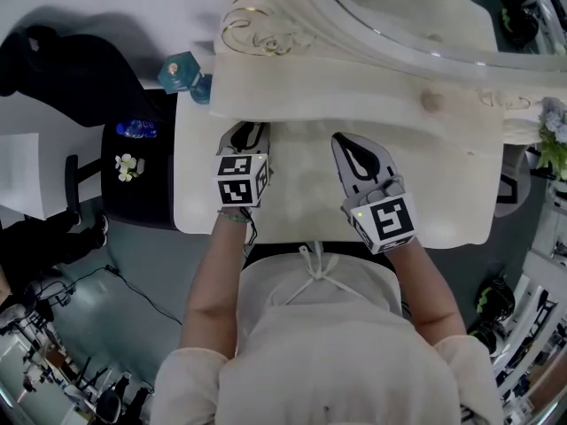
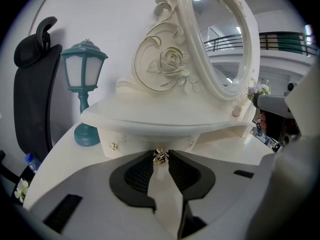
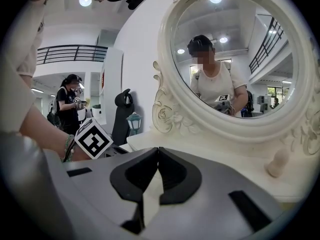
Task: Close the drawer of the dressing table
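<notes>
Hovering over the cream tabletop, left gripper clamps the gold knob, right gripper's fingers together.

Cream drawer, gold knob on front, under dressing table shelf

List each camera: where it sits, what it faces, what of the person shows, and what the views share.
Head view: on the head, looking steeply down at the dressing table; torso, both forearms, left gripper and right gripper show.
Left gripper view: along its jaws, shut on the gold knob; no body part visible.
Right gripper view: along its shut jaws toward the mirror; left forearm, the person's reflection.
Shared: the teal lamp shows in all three.
</notes>
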`<state>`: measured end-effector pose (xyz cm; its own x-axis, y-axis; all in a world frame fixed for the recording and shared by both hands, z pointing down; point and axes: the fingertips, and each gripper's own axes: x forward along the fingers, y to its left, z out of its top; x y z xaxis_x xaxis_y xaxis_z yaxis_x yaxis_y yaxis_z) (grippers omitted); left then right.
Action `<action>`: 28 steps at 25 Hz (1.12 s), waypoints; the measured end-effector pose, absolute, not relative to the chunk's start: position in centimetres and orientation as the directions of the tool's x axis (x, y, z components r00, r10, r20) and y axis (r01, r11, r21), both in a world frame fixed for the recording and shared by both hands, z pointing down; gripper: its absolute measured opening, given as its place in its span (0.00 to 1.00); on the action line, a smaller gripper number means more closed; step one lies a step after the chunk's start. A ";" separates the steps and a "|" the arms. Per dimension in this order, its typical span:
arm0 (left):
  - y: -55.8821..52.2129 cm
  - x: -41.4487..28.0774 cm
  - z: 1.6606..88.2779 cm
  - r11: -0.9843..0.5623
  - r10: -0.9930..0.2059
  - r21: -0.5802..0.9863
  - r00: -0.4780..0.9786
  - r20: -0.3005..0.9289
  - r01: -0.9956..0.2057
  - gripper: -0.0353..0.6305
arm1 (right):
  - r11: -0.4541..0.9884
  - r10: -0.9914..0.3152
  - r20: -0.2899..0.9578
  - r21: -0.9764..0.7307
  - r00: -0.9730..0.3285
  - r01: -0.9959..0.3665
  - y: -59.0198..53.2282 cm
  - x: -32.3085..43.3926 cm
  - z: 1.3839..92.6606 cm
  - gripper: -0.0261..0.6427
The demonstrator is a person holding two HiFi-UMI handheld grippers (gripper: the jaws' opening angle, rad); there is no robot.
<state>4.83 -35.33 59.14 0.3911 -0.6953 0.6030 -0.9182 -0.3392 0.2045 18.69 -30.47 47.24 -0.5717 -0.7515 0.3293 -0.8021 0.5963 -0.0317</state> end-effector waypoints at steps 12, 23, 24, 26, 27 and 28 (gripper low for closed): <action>-33.9 4.6 57.4 -0.352 -0.730 0.237 0.424 0.536 -0.906 0.24 | 0.564 -0.776 0.317 -0.036 -0.545 -0.825 -28.3 19.1 45.7 0.05; -29.5 4.9 45.9 -0.487 -0.790 0.132 0.500 0.355 -0.863 0.21 | 0.534 -0.817 0.254 -0.004 -0.517 -0.846 -25.6 18.8 42.5 0.05; -29.1 4.9 44.5 -0.502 -0.794 0.121 0.511 0.330 -0.857 0.21 | 0.532 -0.821 0.245 0.000 -0.516 -0.847 -25.3 18.8 42.1 0.05; -28.4 4.5 41.6 -0.521 -0.804 0.100 0.526 0.277 -0.848 0.22 | 0.524 -0.830 0.228 0.000 -0.510 -0.852 -24.8 18.7 41.3 0.05; -28.1 4.3 40.2 -0.524 -0.811 0.089 0.528 0.251 -0.847 0.22 | 0.519 -0.834 0.219 -0.001 -0.506 -0.855 -24.5 18.7 40.9 0.05; -27.8 4.1 38.9 -0.525 -0.818 0.079 0.528 0.227 -0.848 0.22 | 0.515 -0.838 0.211 0.000 -0.504 -0.857 -24.3 18.7 40.5 0.05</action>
